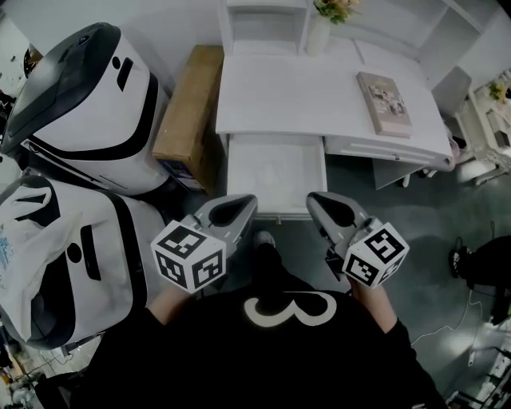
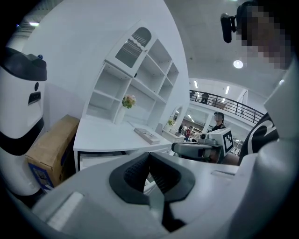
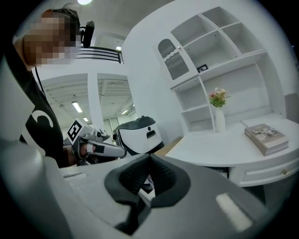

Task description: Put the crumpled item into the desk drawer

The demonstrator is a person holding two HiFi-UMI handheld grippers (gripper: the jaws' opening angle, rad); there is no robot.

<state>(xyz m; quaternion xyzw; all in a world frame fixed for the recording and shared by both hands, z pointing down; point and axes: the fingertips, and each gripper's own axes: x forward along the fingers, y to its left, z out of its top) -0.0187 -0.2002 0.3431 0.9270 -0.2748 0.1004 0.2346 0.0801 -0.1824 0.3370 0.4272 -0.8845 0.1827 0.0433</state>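
Observation:
The white desk (image 1: 303, 96) stands ahead of me with its middle drawer (image 1: 275, 196) pulled open. A faint wrinkled white shape (image 1: 270, 170) lies on the drawer's floor; I cannot tell what it is. Both grippers hang close to my body, in front of the drawer's front edge. My left gripper (image 1: 242, 204) is shut with nothing between its jaws, and its tips meet in the left gripper view (image 2: 149, 155). My right gripper (image 1: 318, 200) is shut and empty too, its pads pressed together in the right gripper view (image 3: 149, 158).
A book (image 1: 385, 102) lies on the desk's right side and a vase of flowers (image 1: 323, 24) stands at the back. A cardboard box (image 1: 189, 112) leans left of the desk. Two white-and-black machines (image 1: 88, 104) (image 1: 64, 256) crowd the left.

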